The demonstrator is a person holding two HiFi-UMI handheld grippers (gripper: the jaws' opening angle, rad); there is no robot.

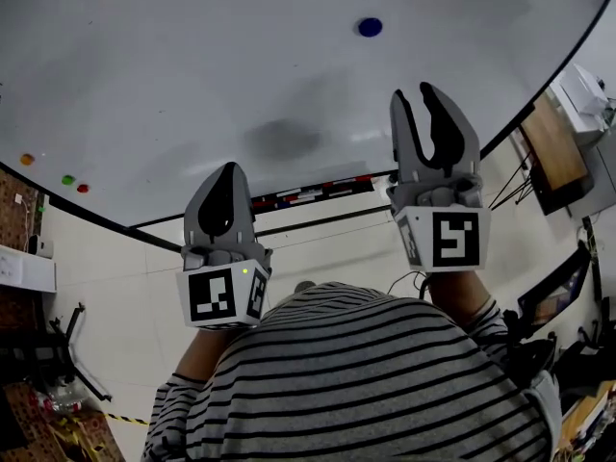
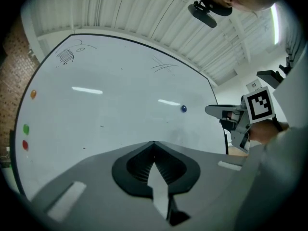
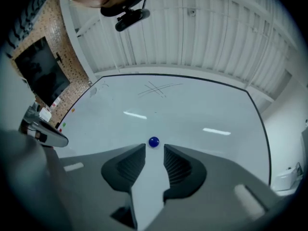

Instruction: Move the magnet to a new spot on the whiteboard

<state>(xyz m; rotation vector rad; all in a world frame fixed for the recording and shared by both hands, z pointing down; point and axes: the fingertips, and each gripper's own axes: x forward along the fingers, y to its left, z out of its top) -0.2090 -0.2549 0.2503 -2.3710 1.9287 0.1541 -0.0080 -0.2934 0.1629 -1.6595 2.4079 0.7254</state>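
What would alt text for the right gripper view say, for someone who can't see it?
A right hand-held gripper points at a whiteboard, its two dark jaws apart with nothing between them. A small blue magnet sits on the board just beyond the jaw tips; a ribbed ceiling shows above.

A ceiling of white ribbed panels (image 3: 202, 32) runs overhead, with a bright strip light (image 2: 275, 23) at one side. A brick wall (image 3: 72, 81) stands to the left and carries a dark screen (image 3: 41, 76). The floor (image 1: 115, 287) is pale and tiled, with thin grout lines. A strip of yellow-and-black tape (image 1: 120, 419) lies on it at the lower left, near a black stand (image 1: 72, 354). Cables (image 1: 409, 279) trail across the tiles. At the right stands a wooden desk (image 1: 556, 147) with a white device (image 1: 589, 92) on it.
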